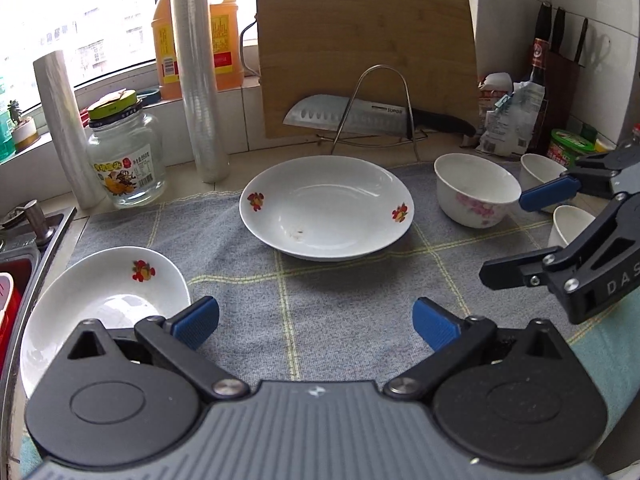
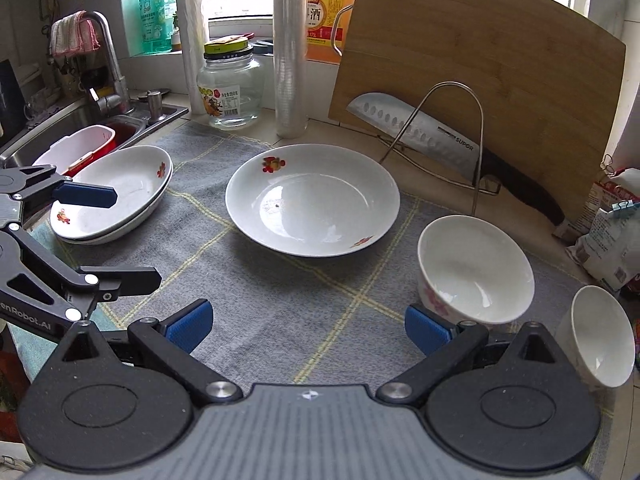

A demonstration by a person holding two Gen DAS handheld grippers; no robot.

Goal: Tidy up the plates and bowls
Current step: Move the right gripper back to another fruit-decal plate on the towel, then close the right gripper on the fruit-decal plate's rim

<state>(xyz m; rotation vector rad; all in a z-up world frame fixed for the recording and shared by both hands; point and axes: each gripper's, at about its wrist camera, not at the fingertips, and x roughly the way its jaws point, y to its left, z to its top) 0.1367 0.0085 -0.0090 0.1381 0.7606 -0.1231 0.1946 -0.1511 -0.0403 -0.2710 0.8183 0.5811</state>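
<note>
Both grippers, left [image 1: 316, 322] and right [image 2: 308, 326], hover with jaws spread and empty over the cloth [image 2: 280, 304]; apparently two plates [image 2: 116, 194] stacked by the sink, one plate [image 2: 312, 200] mid-cloth and bowls [image 2: 476, 268] at right still unsorted.

Ahead of the grippers, the plate [image 2: 312, 200] and bowl [image 2: 476, 270] look glossy glazed ceramic on a matt woven cloth [image 2: 280, 304]. Beyond stand a wooden board [image 2: 480, 60], steel knife [image 2: 420, 128] and glass jar [image 2: 230, 88].
</note>
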